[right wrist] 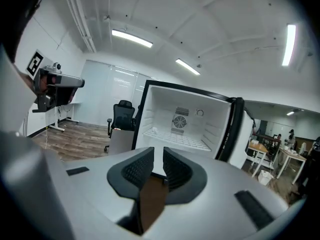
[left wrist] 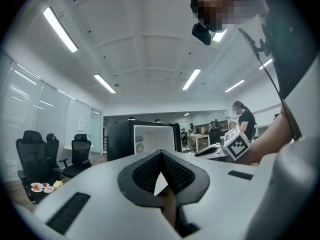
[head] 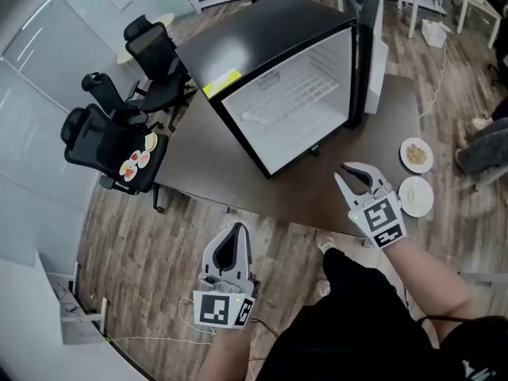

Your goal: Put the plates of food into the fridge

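A black fridge (head: 238, 54) stands on the brown table (head: 389, 117), its door (head: 370, 46) swung open on a white inside with a wire shelf (right wrist: 175, 139). Two white plates lie on the table's right end: one with brownish food (head: 416, 154) and one with pale food (head: 417, 196). My right gripper (head: 355, 173) hovers over the table just left of them, pointing at the fridge. Its jaws stand a little apart with nothing between them (right wrist: 158, 156). My left gripper (head: 237, 230) hangs over the wooden floor in front of the table, shut and empty (left wrist: 161, 155).
A black office chair (head: 111, 145) left of the table carries plates of red and white food (head: 135, 163), also in the left gripper view (left wrist: 42, 187). More chairs (head: 155, 50) stand behind it. A glass wall runs along the left. A person's legs (head: 484, 149) are at the right edge.
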The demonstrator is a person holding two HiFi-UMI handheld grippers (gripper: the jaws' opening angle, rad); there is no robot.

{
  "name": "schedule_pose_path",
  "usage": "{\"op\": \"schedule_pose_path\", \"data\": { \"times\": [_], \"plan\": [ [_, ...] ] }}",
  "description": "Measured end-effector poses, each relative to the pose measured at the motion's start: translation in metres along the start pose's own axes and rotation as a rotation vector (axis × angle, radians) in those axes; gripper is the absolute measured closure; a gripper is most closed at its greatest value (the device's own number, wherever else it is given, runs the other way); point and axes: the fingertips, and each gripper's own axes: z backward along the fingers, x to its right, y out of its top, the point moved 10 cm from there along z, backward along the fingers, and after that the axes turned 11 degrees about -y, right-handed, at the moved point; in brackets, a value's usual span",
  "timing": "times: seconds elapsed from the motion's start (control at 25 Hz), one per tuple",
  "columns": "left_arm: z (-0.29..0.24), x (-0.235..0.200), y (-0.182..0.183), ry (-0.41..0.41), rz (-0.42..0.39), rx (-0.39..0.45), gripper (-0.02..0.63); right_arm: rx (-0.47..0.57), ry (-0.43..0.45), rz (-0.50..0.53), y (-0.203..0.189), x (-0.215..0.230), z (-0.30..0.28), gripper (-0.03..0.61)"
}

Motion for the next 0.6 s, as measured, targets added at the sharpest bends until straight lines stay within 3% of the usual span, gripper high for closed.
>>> {"op": "schedule_pose_path", "data": {
  "times": [0.6],
  "plan": [
    [-0.067, 0.058, -0.004, -0.268, 0.037, 0.055, 0.611, -0.15, -0.367, -0.076, -0.081, 0.103, 0.148, 0.52]
  ]
}}
